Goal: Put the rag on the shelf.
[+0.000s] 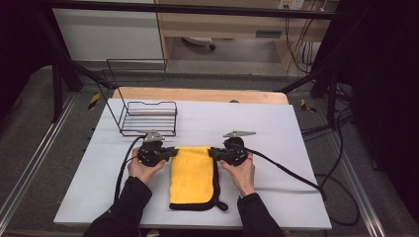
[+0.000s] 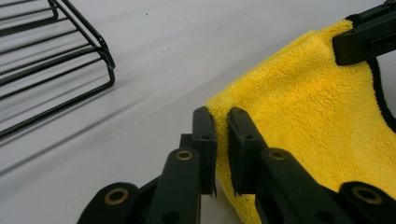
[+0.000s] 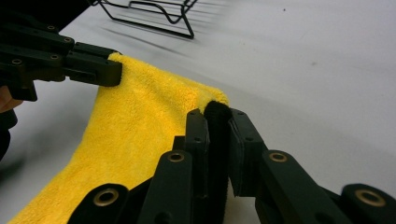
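Note:
A yellow cloth (image 1: 192,173) with a black hem lies folded on the white table (image 1: 276,128), its far edge lifted slightly. My left gripper (image 1: 173,152) is shut on the cloth's far left corner (image 2: 219,105), pinched between the two pads. My right gripper (image 1: 211,152) is shut on the far right corner, where the black hem (image 3: 216,112) sits between its jaws. In the left gripper view the right gripper (image 2: 364,39) shows clamped on the cloth's other corner; in the right gripper view the left gripper (image 3: 100,67) shows likewise.
A black wire rack (image 1: 148,118) stands on the table behind my left hand, close to the cloth's far edge. Cables (image 1: 291,173) trail from both grippers across the table. A wooden board (image 1: 197,94) runs along the table's far edge.

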`<state>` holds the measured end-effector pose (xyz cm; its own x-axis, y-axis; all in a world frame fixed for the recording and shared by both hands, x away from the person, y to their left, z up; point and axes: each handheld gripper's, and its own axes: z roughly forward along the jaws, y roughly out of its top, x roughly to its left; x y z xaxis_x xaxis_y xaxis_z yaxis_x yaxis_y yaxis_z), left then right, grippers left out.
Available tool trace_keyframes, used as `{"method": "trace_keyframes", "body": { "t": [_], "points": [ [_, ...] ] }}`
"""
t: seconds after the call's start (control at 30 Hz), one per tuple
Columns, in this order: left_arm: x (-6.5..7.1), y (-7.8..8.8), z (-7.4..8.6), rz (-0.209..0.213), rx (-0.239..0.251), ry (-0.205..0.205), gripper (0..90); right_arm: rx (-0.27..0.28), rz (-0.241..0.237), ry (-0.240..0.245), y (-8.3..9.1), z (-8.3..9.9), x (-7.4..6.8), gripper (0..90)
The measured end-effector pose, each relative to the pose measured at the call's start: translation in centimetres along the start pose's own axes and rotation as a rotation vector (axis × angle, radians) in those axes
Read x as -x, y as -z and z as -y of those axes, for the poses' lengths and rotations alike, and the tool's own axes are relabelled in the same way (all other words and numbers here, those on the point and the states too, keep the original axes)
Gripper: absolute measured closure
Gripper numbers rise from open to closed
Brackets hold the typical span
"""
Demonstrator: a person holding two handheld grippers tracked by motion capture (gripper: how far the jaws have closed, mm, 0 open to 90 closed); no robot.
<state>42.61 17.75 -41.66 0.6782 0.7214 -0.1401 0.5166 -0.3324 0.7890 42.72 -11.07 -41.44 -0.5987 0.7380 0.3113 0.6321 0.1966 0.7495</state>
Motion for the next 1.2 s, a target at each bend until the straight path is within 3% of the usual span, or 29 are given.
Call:
{"method": "trace_keyframes", "body": {
  "t": [0.33,0.7,1.2],
  "points": [
    [0.7,2.2,-0.7,0.013,0.059,-0.028,82.4,0.071,-0.008,0.044,2.0,-0.3,-1.4,80.2],
    [2.0,4.6,-1.5,0.0,0.142,-0.056,82.6,0.149,0.001,0.098,3.9,-1.1,-3.0,80.2],
    [3.4,6.5,-2.5,-0.007,0.232,-0.091,82.5,0.234,0.011,0.147,6.3,-1.7,-4.3,80.3]
  ]
}}
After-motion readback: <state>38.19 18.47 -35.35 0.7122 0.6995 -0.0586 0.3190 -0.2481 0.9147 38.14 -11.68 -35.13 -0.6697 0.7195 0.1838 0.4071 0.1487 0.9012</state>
